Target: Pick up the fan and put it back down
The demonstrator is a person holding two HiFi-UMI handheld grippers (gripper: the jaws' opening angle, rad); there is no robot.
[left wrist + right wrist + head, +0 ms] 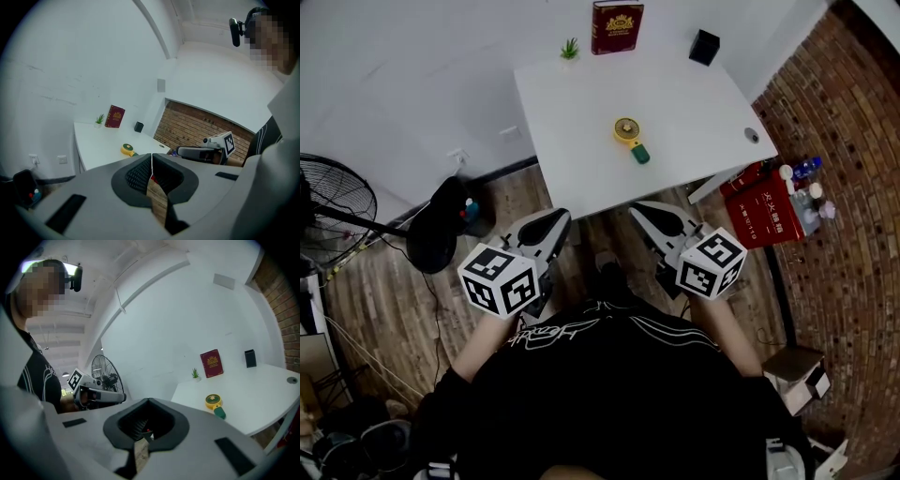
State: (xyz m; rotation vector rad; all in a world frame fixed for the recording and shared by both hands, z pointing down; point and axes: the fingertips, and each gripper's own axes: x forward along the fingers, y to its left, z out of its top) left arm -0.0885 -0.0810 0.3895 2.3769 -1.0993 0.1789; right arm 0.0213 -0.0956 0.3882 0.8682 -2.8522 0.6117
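Observation:
A small yellow hand fan with a green handle lies flat near the middle of the white table. It also shows in the left gripper view as the fan and in the right gripper view as the fan. My left gripper is held over the wooden floor just short of the table's near edge, its jaws shut with nothing in them. My right gripper hovers beside it, level with it, also shut and empty. Both are well short of the fan.
At the table's far edge stand a red book, a tiny potted plant and a black box. A floor fan and a black stool stand to the left. A red crate with bottles sits on the right by the brick wall.

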